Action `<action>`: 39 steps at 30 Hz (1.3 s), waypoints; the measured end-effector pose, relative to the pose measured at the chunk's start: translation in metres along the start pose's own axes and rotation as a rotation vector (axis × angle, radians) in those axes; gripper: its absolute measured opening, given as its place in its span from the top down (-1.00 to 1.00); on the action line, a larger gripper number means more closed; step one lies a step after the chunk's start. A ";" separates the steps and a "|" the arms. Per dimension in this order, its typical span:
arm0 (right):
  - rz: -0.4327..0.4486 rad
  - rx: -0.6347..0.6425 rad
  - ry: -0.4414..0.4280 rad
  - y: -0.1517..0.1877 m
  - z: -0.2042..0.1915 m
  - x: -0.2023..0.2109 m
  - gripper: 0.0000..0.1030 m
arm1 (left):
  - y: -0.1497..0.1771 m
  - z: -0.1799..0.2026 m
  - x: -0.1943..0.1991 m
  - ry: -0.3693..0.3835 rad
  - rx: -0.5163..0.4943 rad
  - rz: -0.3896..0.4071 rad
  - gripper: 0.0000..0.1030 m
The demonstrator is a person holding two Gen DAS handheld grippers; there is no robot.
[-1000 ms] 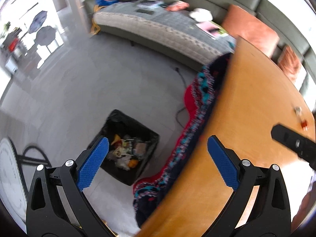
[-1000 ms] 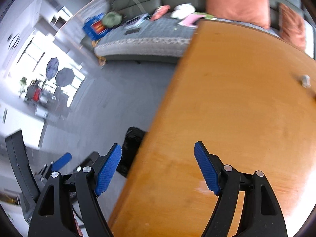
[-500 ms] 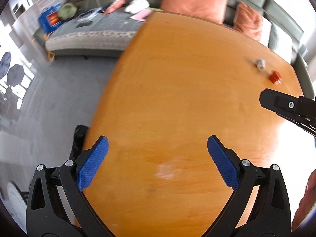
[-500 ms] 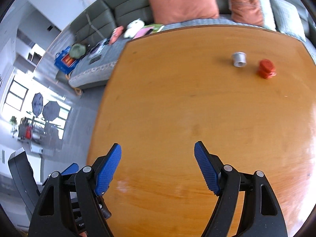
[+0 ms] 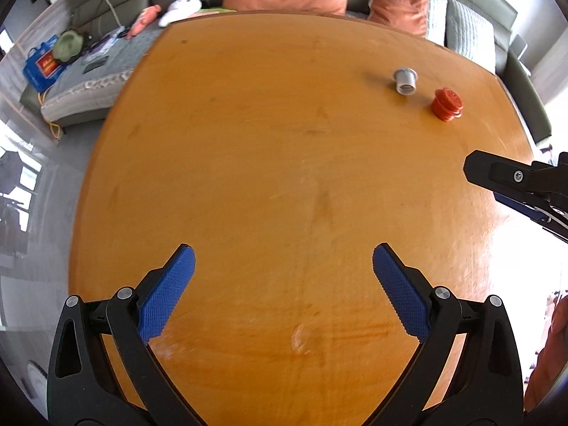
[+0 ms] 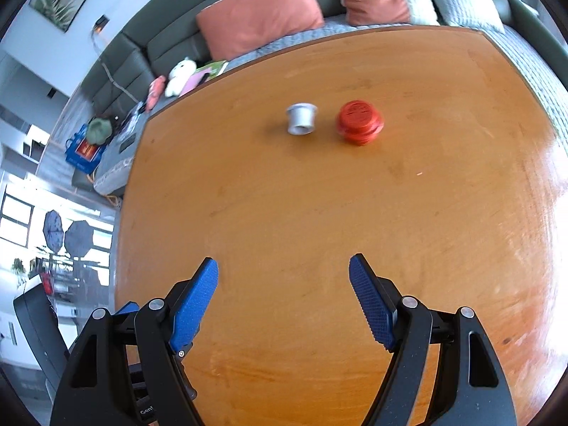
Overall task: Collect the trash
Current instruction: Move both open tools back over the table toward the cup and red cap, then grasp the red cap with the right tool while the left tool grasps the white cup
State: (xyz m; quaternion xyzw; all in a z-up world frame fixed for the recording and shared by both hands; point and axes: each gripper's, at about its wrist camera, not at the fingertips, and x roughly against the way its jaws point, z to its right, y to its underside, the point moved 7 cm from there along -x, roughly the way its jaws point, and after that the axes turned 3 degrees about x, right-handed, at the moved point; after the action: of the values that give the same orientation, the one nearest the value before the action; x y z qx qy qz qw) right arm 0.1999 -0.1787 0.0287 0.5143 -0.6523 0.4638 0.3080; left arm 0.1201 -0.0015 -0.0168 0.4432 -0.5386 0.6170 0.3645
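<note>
Both claws, the left claw and the right claw, are held wide open and empty above the wooden counter, so the reach-in step of the trash collection is judged to be underway. A forward approach is called for, toward the far side where a small grey cup lying on its side is seen just beside a squat, ridged red cap, apparently not touching it.

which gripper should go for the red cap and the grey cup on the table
Right. The right gripper faces the red cap and grey cup almost head-on; both sit off to the right for the left gripper.
</note>
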 end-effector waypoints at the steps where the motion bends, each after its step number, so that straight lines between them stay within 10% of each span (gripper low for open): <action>1: -0.002 -0.009 0.003 -0.003 0.006 -0.002 -0.49 | -0.004 0.008 -0.004 -0.001 -0.010 -0.006 -0.88; 26: -0.058 -0.023 0.145 -0.090 0.069 -0.060 -0.45 | -0.080 0.048 -0.060 0.038 -0.052 -0.048 -0.88; 32: -0.048 0.050 0.227 -0.097 0.070 -0.063 0.10 | -0.084 0.041 -0.064 0.037 -0.028 -0.052 -0.88; 39: -0.050 -0.002 0.177 -0.090 0.080 -0.051 0.10 | -0.096 0.050 -0.066 0.033 -0.038 -0.044 -0.88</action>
State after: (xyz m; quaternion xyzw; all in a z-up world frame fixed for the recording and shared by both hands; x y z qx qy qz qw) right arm 0.3060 -0.2361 -0.0208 0.4871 -0.6099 0.4989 0.3767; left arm 0.2389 -0.0340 -0.0443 0.4376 -0.5342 0.6058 0.3952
